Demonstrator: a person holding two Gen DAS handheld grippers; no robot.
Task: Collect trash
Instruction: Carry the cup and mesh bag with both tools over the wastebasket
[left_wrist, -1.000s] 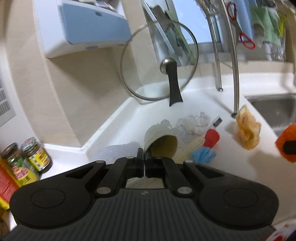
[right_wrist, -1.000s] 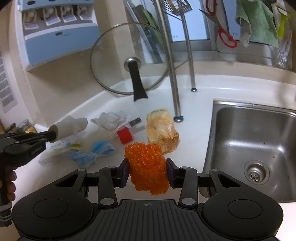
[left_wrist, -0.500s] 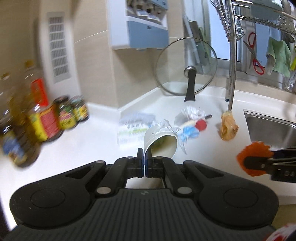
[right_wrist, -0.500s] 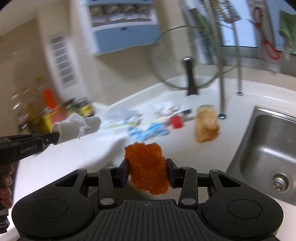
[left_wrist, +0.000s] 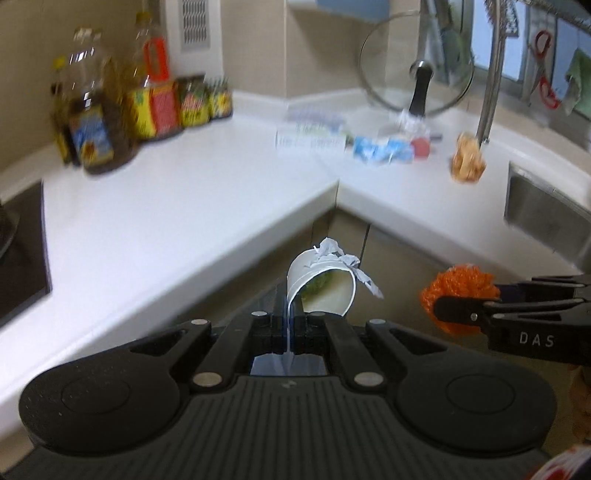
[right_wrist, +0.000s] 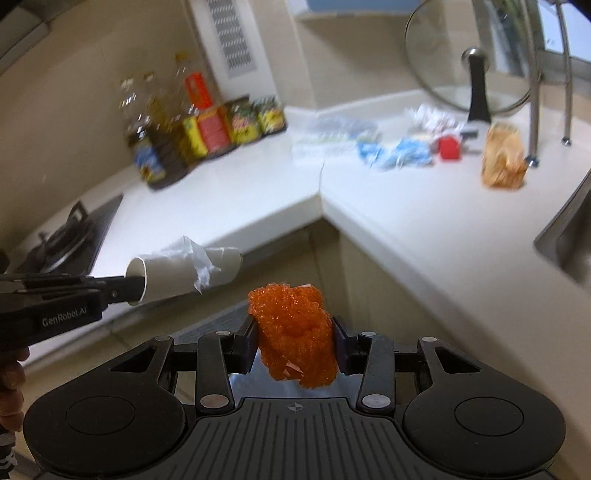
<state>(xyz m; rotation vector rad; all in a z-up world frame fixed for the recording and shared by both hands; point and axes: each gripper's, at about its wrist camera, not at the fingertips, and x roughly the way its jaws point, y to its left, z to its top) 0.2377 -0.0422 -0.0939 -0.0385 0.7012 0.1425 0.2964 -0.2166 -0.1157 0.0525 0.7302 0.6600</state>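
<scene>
The left claw (left_wrist: 289, 334), low in the frame's centre, pinches a paper cup's (left_wrist: 320, 286) rim; the right claw (right_wrist: 294, 341) clamps an orange, perhaps mesh, wad (right_wrist: 295, 334).

This is a home kitchen. A white L-shaped countertop (right_wrist: 424, 229) runs along beige tiled walls. On one side there is a gas stove (right_wrist: 70, 232), on the other a steel sink (left_wrist: 546, 218). Oil bottles (right_wrist: 155, 140) and sauce jars (right_wrist: 255, 118) stand in the corner. A glass pot lid (left_wrist: 417, 74) leans against the wall, and red scissors (left_wrist: 545, 70) hang near the window.
</scene>
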